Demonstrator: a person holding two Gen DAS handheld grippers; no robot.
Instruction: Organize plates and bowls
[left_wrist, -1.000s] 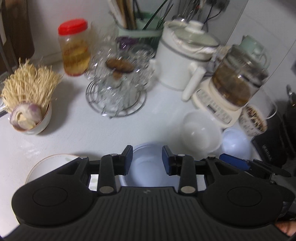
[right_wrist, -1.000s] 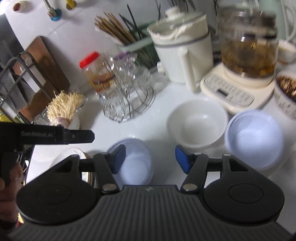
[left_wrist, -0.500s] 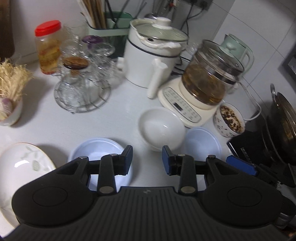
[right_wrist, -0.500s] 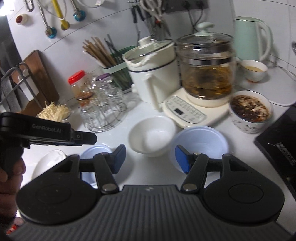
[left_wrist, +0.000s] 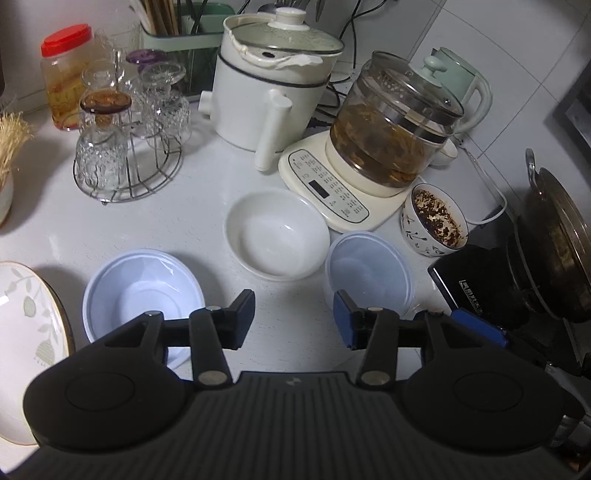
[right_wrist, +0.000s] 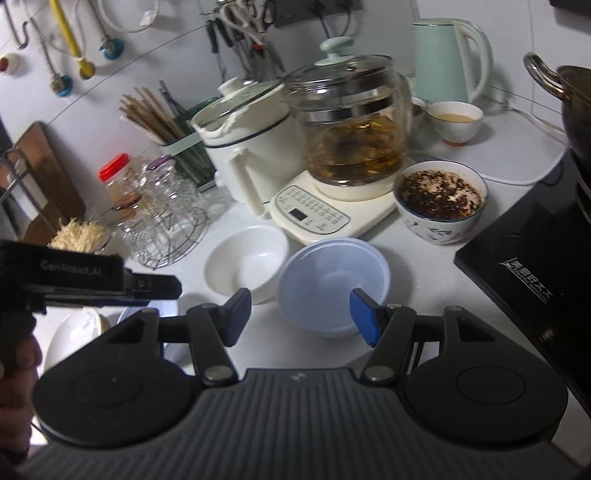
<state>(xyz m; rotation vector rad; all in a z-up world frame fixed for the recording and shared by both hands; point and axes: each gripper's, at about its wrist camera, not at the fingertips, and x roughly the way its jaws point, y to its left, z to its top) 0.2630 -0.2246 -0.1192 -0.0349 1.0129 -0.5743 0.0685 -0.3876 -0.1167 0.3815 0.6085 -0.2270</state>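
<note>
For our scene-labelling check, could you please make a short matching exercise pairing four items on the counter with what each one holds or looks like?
Column 1:
1. white ceramic bowl
2. patterned bowl
3. glass kettle
4. red-lidded jar

Column 2:
A. holds brown liquid with leaves
B. empty
C. holds yellowish contents
D. filled with dark, speckled food

Pairs: 1-B, 2-D, 3-A, 4-C
</note>
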